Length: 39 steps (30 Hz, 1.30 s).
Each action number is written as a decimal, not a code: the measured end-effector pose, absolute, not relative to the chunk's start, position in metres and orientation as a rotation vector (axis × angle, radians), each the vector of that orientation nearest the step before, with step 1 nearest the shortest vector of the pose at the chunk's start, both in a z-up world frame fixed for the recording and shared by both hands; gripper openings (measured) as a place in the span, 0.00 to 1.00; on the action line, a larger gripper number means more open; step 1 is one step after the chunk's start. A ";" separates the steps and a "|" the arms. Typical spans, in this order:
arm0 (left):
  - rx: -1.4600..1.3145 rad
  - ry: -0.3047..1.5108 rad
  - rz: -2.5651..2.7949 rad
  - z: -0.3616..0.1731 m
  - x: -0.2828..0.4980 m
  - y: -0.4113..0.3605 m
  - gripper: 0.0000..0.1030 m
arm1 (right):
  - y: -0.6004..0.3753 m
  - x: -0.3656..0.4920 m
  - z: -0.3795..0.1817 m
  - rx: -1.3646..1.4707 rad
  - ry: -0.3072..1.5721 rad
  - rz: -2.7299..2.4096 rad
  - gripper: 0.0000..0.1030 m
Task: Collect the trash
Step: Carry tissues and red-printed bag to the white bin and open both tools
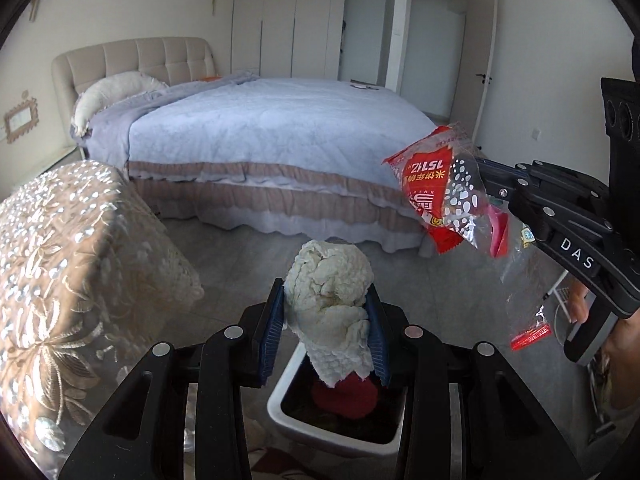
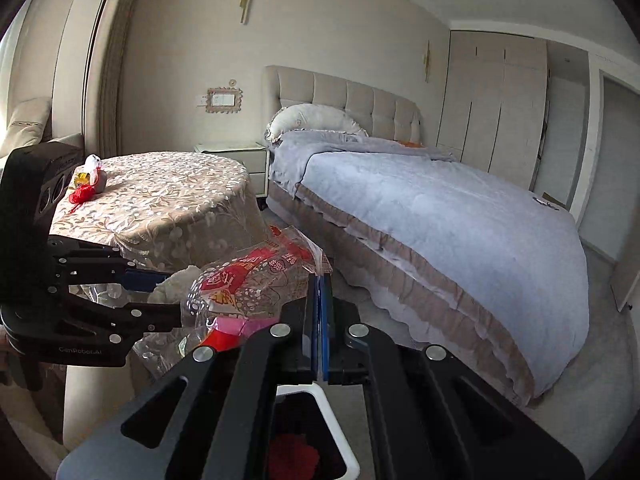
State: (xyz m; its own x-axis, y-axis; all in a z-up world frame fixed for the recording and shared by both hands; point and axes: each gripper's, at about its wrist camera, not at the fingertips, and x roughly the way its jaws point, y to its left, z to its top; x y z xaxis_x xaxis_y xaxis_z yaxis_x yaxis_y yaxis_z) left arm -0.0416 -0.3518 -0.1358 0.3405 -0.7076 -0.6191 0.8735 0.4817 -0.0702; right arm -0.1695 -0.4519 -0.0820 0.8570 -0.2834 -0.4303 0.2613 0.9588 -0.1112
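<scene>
The white bin (image 1: 280, 400) stands on the floor near the bed (image 1: 280, 128), directly below both grippers; something red (image 1: 344, 398) lies inside it; the left gripper (image 1: 326, 320) pinches a crumpled white tissue wad (image 1: 328, 292) above the bin's opening; the right gripper (image 2: 320, 312), jaws closed tight, clamps a clear-and-red snack wrapper (image 2: 248, 284) just right of the tissue.

we see soft daylight filling both views, brightest on the bed (image 1: 276, 128) cover; edges bend and darken into black corners, glare flecks the wrapper (image 1: 444, 200), focus stays fairly sharp.
</scene>
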 end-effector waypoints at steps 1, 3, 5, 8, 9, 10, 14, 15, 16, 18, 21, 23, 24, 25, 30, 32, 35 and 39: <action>0.301 0.654 -1.058 -0.140 -0.042 -0.356 0.36 | -0.453 -0.171 -0.084 -0.046 0.462 -0.290 0.02; 0.309 0.676 -1.079 -0.148 -0.043 -0.364 0.36 | -0.456 -0.172 -0.088 -0.041 0.468 -0.298 0.02; 0.315 0.699 -1.095 -0.156 -0.043 -0.370 0.36 | -0.463 -0.172 -0.093 -0.027 0.476 -0.298 0.02; 0.326 0.723 -1.109 -0.166 -0.044 -0.379 0.36 | -0.468 -0.172 -0.104 -0.008 0.492 -0.295 0.02; 0.333 0.733 -1.110 -0.170 -0.045 -0.382 0.36 | -0.470 -0.172 -0.108 -0.003 0.499 -0.292 0.02; 0.340 0.742 -1.112 -0.173 -0.044 -0.385 0.36 | -0.471 -0.172 -0.113 0.001 0.504 -0.291 0.02; 0.372 0.799 -1.120 -0.191 -0.045 -0.400 0.77 | -0.478 -0.169 -0.129 0.010 0.533 -0.292 0.02; 0.373 0.812 -1.122 -0.196 -0.045 -0.403 0.95 | -0.481 -0.169 -0.132 0.012 0.541 -0.294 0.02; 0.368 0.824 -1.133 -0.200 -0.045 -0.405 0.96 | -0.483 -0.168 -0.136 0.016 0.552 -0.294 0.02; 0.383 0.854 -1.136 -0.209 -0.045 -0.411 0.96 | -0.488 -0.167 -0.143 0.027 0.573 -0.301 0.02; 0.423 0.833 -1.095 -0.211 -0.044 -0.413 0.96 | -0.495 -0.167 -0.150 0.049 0.588 -0.302 0.02; 0.420 0.798 -1.064 -0.204 -0.044 -0.409 0.96 | -0.496 -0.165 -0.153 0.056 0.593 -0.294 0.02; 0.413 0.778 -1.048 -0.199 -0.042 -0.405 0.96 | -0.496 -0.164 -0.154 0.056 0.597 -0.288 0.02; 0.404 0.755 -1.031 -0.193 -0.041 -0.401 0.96 | -0.496 -0.163 -0.156 0.055 0.599 -0.283 0.02; 0.346 0.661 -0.953 -0.167 -0.033 -0.380 0.96 | -0.488 -0.152 -0.171 0.056 0.633 -0.218 0.03; 0.328 0.646 -0.942 -0.161 -0.030 -0.373 0.96 | -0.484 -0.146 -0.183 0.053 0.664 -0.197 0.04; 0.300 0.625 -0.929 -0.151 -0.028 -0.364 0.95 | -0.476 -0.133 -0.203 0.031 0.750 -0.166 0.59; 0.278 0.617 -0.915 -0.144 -0.021 -0.356 0.95 | -0.469 -0.122 -0.225 -0.049 0.812 -0.177 0.96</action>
State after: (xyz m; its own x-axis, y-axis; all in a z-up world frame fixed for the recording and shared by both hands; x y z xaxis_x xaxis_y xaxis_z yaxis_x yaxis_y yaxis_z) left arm -0.0208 -0.3562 -0.1442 0.4544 -0.6528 -0.6060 0.8067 0.5902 -0.0309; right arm -0.1222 -0.4694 -0.2254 0.6745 -0.1760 -0.7170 0.1386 0.9841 -0.1111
